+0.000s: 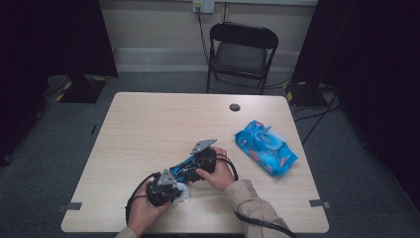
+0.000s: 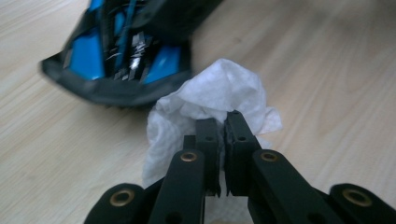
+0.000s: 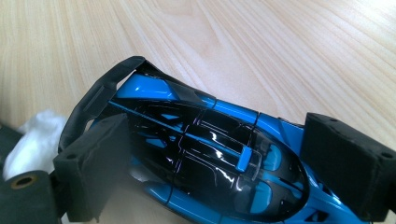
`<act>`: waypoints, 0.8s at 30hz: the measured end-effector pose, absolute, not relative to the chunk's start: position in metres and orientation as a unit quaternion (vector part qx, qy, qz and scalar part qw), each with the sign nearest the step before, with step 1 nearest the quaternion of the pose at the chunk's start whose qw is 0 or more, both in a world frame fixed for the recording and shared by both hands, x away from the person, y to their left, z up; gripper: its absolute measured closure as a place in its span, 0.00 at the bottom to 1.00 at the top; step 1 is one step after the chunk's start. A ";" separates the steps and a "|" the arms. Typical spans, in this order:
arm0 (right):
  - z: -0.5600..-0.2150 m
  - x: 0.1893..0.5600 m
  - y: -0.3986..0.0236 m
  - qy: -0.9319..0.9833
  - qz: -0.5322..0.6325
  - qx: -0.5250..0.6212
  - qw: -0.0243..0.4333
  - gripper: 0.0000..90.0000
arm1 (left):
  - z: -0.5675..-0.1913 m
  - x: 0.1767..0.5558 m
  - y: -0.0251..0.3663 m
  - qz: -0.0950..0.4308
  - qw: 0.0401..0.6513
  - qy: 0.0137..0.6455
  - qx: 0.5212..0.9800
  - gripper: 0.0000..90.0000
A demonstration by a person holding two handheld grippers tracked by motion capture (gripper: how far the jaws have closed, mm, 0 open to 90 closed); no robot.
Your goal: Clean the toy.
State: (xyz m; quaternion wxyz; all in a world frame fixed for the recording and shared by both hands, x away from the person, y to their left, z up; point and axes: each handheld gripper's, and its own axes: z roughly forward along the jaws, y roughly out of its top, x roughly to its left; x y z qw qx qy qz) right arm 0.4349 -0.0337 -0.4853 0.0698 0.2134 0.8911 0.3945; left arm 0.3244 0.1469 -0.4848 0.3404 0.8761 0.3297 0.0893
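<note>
The toy car [image 3: 205, 163], blue and black with a dark rear wing, lies near the front middle of the pale wooden bench [image 1: 148, 124], between the person's two hands. In the high view it is mostly covered by the right hand-held gripper [image 1: 195, 166], so little more than a glint of blue shows there. The right gripper view gives the detail: the glossy black roof, the blue flanks, and the two black jaws standing either side of the body, one by the wing and one toward the nose, clasping the car across its length (the pads sit against the bodywork as far as can be seen).

The left hand-held gripper [image 2: 224, 135] is clenched on a crumpled white wipe [image 2: 210, 98]. The left gripper view shows the jaws pinched tight on a fold of it, with the rest bunched in front of the jaws and lying just beside the car's wing end. In the high view the wipe is a small pale patch under the left gripper, close to the bench's near edge.

To the right, well apart from the hands, lies a blue pack of wipes [image 1: 266, 147]. Beyond the bench stands a black folding chair [image 1: 241, 52]. Cables trail from both grippers toward the person's sleeve [image 1: 252, 198].
</note>
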 end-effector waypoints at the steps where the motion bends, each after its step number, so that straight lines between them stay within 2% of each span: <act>1: -0.485 0.435 -0.034 0.891 0.395 0.214 0.070 0.09 | -0.484 0.324 0.145 0.085 0.342 0.328 0.877 0.96; 10: -0.486 0.435 -0.034 0.890 0.396 0.214 0.070 0.09 | -0.466 0.319 0.143 0.073 0.355 0.316 0.877 0.96; 24: -0.486 0.434 -0.034 0.889 0.398 0.215 0.070 0.09 | -0.433 0.328 0.192 0.122 0.388 0.360 0.840 0.96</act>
